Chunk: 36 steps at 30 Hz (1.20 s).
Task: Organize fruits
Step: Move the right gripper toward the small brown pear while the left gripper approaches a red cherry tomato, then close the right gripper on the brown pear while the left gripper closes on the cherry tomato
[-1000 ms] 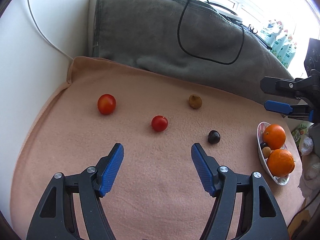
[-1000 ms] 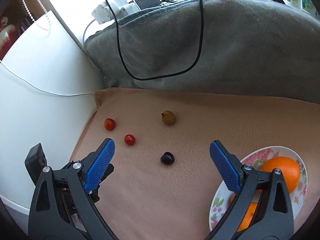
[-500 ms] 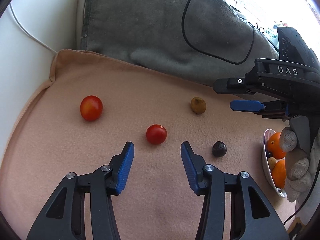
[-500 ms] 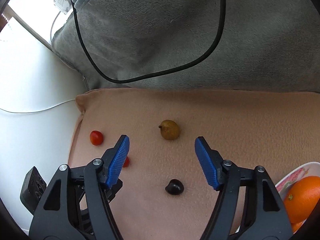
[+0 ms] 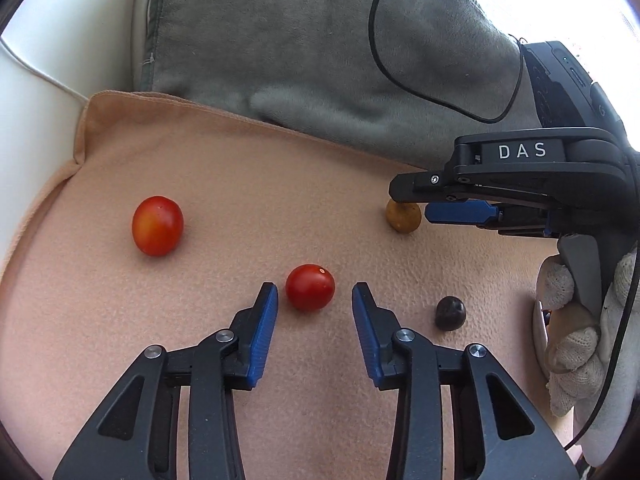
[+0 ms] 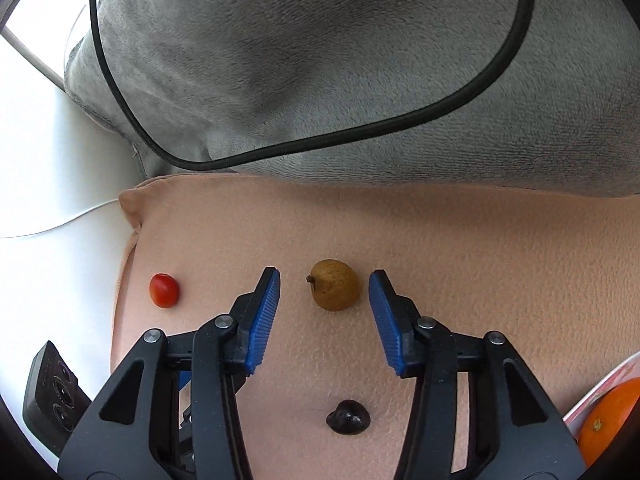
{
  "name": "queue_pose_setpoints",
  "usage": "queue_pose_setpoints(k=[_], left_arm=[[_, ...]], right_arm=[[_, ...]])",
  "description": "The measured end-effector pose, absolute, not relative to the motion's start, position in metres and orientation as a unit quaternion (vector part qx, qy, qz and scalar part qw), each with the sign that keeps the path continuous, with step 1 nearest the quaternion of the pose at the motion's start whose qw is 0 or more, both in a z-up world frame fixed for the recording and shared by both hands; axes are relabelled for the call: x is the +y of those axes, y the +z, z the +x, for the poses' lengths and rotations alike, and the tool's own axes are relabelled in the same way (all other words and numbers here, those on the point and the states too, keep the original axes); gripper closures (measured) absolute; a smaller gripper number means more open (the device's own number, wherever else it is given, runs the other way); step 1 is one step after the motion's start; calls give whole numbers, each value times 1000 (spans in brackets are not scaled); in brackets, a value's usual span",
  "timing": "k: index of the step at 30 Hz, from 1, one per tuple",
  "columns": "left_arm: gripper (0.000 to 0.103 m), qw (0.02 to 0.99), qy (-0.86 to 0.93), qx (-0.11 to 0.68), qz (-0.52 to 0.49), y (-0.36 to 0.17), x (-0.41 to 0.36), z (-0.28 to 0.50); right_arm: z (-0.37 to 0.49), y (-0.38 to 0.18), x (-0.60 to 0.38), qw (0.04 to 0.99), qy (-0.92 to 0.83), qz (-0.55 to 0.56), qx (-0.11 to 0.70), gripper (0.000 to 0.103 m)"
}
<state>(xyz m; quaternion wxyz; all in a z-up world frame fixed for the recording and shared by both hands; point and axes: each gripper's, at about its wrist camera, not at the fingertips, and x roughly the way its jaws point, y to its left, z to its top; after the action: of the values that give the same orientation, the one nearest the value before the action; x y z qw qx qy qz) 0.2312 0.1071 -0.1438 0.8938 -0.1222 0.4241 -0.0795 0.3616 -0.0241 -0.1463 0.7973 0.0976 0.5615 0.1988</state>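
My left gripper point(image 5: 315, 294) is open, its blue pads on either side of a small red tomato point(image 5: 310, 287) on the peach cloth, not touching it. A larger orange-red tomato point(image 5: 157, 225) lies to the left; it also shows in the right wrist view point(image 6: 164, 290). My right gripper point(image 6: 324, 280) is open around a small brown fruit point(image 6: 335, 285), seen in the left wrist view point(image 5: 403, 217) under the right gripper's fingers point(image 5: 460, 213). A dark fruit point(image 5: 450, 313) lies between the right gripper's arms point(image 6: 348, 423).
A plate's rim point(image 6: 600, 385) with an orange point(image 6: 612, 420) sits at the right edge. A grey blanket point(image 5: 320, 48) with a black cable point(image 6: 360, 132) lies behind the peach cloth point(image 5: 240, 184). A white surface point(image 6: 48, 184) borders the cloth's left.
Both grippers have moved forward and down. The left now brackets the small red tomato; the right now brackets the brown fruit. Both sets of jaws have narrowed.
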Motion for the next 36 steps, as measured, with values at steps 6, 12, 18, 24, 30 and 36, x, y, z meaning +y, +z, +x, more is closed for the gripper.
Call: queue_pose_setpoints(k=[6, 12, 18, 24, 30, 36], left_arm=[[71, 893, -80, 426, -120, -146, 104, 235], [74, 893, -79, 427, -123, -148, 105, 236], [78, 892, -78, 427, -124, -151, 112, 238], [79, 894, -76, 425, -122, -151, 111, 244], [79, 898, -77, 417, -115, -145, 103, 235], [79, 903, -80, 406, -112, -136, 98, 222]], right_arm=[[362, -150, -18, 798, 195, 85, 563, 60], [364, -155, -12, 800, 192, 75, 564, 67], [364, -162, -6, 797, 190, 68, 569, 73], [362, -161, -7, 801, 192, 63, 563, 74], [356, -149, -12, 809, 197, 60, 550, 74], [343, -133, -27, 815, 204, 64, 538, 74]])
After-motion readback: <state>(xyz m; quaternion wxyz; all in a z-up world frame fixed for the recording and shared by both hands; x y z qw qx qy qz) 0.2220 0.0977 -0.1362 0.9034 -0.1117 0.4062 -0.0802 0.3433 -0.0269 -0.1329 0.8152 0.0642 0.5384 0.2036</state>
